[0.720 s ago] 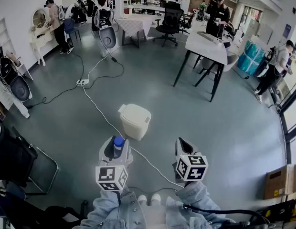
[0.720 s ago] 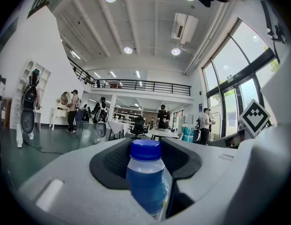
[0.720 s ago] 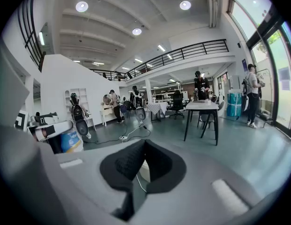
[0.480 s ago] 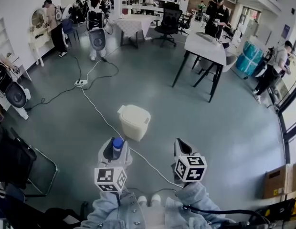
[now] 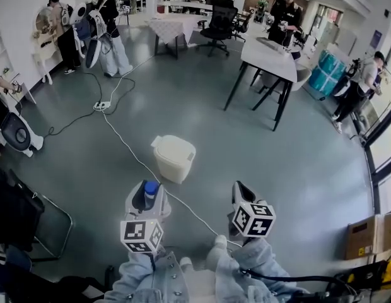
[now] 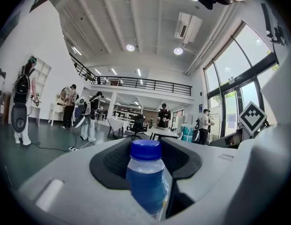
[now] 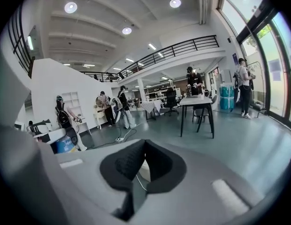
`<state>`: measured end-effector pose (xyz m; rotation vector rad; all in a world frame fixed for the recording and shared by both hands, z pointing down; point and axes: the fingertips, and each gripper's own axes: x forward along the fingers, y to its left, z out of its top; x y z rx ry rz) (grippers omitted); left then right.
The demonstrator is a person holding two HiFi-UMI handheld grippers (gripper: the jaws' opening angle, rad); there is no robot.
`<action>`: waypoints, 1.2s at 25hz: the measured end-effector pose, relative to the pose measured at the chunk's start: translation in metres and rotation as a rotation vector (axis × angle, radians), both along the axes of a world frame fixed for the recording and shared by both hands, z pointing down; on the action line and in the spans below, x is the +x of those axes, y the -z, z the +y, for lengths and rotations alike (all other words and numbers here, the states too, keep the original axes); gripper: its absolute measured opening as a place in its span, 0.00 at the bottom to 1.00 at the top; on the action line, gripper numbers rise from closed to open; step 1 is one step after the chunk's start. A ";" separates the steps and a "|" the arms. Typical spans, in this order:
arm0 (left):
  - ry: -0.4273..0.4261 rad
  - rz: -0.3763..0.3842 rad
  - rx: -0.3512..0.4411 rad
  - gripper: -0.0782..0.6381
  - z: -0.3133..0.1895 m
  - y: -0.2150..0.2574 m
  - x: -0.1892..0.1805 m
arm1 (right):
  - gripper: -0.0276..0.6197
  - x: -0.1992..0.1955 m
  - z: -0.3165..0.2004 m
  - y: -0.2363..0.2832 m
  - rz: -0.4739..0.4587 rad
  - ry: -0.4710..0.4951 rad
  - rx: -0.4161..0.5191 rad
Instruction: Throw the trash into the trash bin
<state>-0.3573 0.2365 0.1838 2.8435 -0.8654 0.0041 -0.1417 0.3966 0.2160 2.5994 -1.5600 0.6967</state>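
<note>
**Head view.** The left gripper (image 5: 145, 194), at lower centre-left, grasps an upright blue bottle (image 5: 151, 192). The right gripper (image 5: 241, 195), at lower centre-right, carries nothing. The cream bin (image 5: 173, 158) stands on the grey floor (image 5: 296, 169) at mid-frame. It is above both grippers in the picture, nearer the left one, and apart from both. A white cable (image 5: 129, 150) runs along the floor just left of the bin.

**Left gripper view.** The bottle (image 6: 146, 177) stands between the two dark fingers (image 6: 112, 161), which are clenched on its body. Its blue cap (image 6: 145, 150) rises above them at frame centre.

**Right gripper view.** The fingers (image 7: 124, 165) are drawn together at their tips, with nothing grasped. Through the slit below the tips a pale part of the bin (image 7: 144, 170) shows.
</note>
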 end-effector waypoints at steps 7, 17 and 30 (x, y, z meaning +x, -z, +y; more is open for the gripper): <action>0.031 -0.010 -0.002 0.40 -0.024 -0.007 0.029 | 0.05 0.037 -0.023 -0.017 -0.037 0.010 -0.005; 0.177 -0.026 0.011 0.40 -0.063 0.003 0.100 | 0.05 0.142 -0.086 -0.012 -0.064 0.122 0.009; 0.323 -0.084 0.040 0.40 -0.096 0.006 0.196 | 0.05 0.263 -0.147 -0.038 -0.150 0.258 -0.025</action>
